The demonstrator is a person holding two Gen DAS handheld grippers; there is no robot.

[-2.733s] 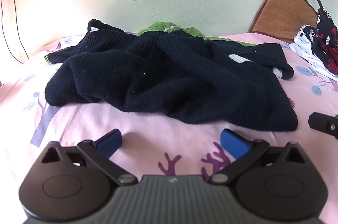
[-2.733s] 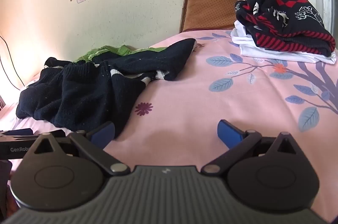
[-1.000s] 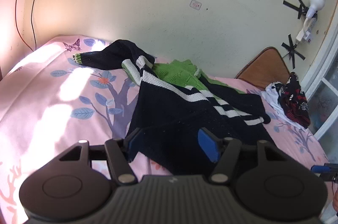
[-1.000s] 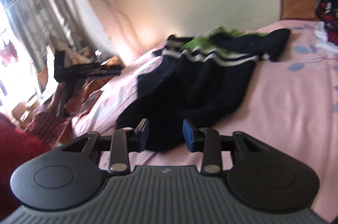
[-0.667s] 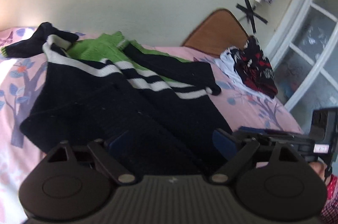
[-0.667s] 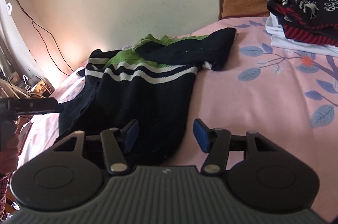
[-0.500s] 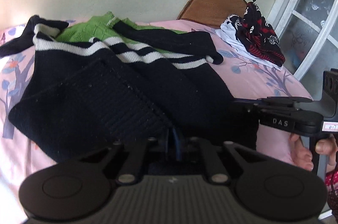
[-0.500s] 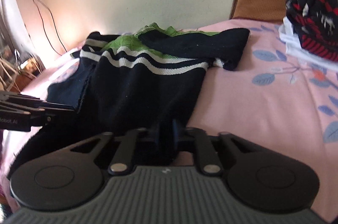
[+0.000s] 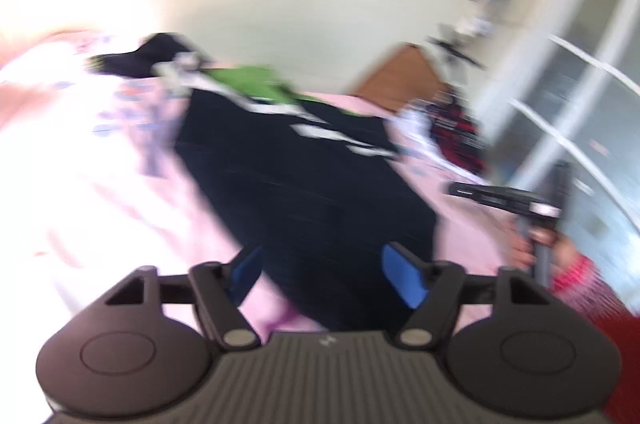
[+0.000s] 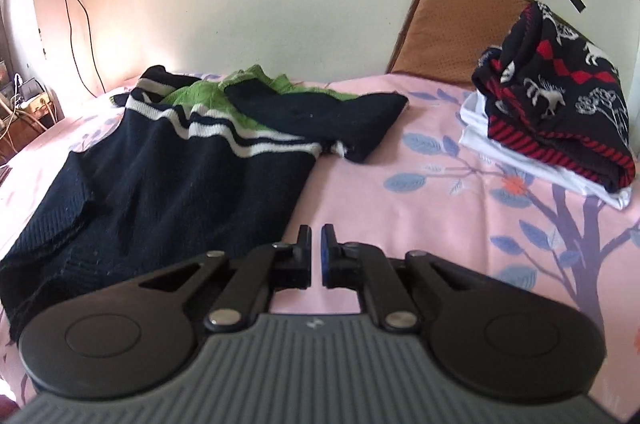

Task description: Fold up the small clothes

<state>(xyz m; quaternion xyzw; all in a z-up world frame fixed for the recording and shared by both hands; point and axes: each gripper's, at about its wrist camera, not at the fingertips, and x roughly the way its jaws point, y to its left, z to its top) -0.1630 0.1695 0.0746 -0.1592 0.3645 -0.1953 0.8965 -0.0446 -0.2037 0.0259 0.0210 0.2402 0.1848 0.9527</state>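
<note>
Pink bedsheet (image 10: 420,184), folded clothes stack (image 10: 552,128) beside headboard (image 10: 448,20)

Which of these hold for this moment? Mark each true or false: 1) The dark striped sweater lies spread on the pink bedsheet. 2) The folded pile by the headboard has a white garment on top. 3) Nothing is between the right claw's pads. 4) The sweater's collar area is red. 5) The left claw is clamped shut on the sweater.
1) True: the navy striped sweater lies spread on the pink floral bedsheet.
2) False: a dark red-patterned knit tops the pile; the white garment is beneath.
3) True: the right claw is nearly shut and opening, with nothing between its pads.
4) False: the collar area is green.
5) False: the left claw is opening, its pads apart, gripping nothing.
</note>
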